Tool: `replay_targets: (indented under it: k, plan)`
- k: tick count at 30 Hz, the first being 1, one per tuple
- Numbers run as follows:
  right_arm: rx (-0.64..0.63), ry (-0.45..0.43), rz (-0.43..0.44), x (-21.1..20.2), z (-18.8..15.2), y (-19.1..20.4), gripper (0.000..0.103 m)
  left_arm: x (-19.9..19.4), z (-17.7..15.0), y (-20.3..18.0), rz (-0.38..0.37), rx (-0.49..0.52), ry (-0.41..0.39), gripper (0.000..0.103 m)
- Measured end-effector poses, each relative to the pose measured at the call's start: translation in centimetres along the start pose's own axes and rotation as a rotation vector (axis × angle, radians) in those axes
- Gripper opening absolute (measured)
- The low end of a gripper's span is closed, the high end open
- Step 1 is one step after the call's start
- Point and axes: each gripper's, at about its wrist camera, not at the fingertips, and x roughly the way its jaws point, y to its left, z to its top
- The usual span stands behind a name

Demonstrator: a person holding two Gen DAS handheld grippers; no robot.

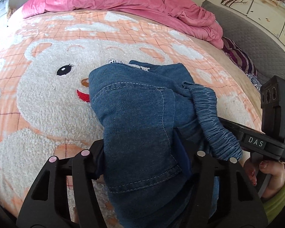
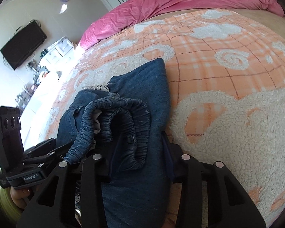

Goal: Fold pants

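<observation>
Your left gripper's [image 1: 142, 157] fingertips are buried under the denim pants [image 1: 134, 114], so you cannot see how the jaws stand; the right gripper's [image 2: 140, 161] are likewise covered; the pants' lower end runs off both pictures' bottom edge.

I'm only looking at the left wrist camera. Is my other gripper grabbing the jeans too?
Observer: Yes. The right wrist view shows the right gripper with the jeans between its fingers, and both pads are against the denim.
Operator: What's the stretchy waistband doing?
Observer: From that side, the waistband curls into a loop on top of the jeans, just ahead of that gripper.
Operator: Is there anything on the wall over there?
Observer: A dark television hangs on the wall, left of the bed.
</observation>
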Motion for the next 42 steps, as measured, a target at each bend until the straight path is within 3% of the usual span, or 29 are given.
replay_targets:
  k: [4, 7, 12, 19, 27, 42]
  plan:
    - [0.049, -0.006, 0.025, 0.0, 0.0, -0.6, 0.041, 0.0, 0.0, -0.5, 0.013, 0.025, -0.013, 0.047]
    - [0.028, -0.042, -0.010, -0.4, -0.5, 0.6, 0.028, -0.2, -0.1, -1.3, 0.042, 0.066, -0.025, 0.044]
    - [-0.075, -0.118, -0.081, -1.7, -1.4, 3.3, 0.021, -1.3, -0.2, -1.9, 0.074, 0.109, -0.055, 0.040]
    - [-0.196, -0.175, -0.128, -3.0, -1.6, 6.5, 0.019, -2.8, 0.1, -1.6, 0.086, 0.102, -0.072, 0.040]
    - [-0.229, -0.177, -0.079, -2.8, -0.7, 8.5, 0.016, -4.6, 1.5, -0.6, 0.096, 0.079, -0.114, 0.038]
    - [-0.265, -0.212, -0.077, -1.8, 3.8, 10.7, 0.010, -4.5, 6.3, 0.5, 0.121, 0.058, -0.126, 0.036]
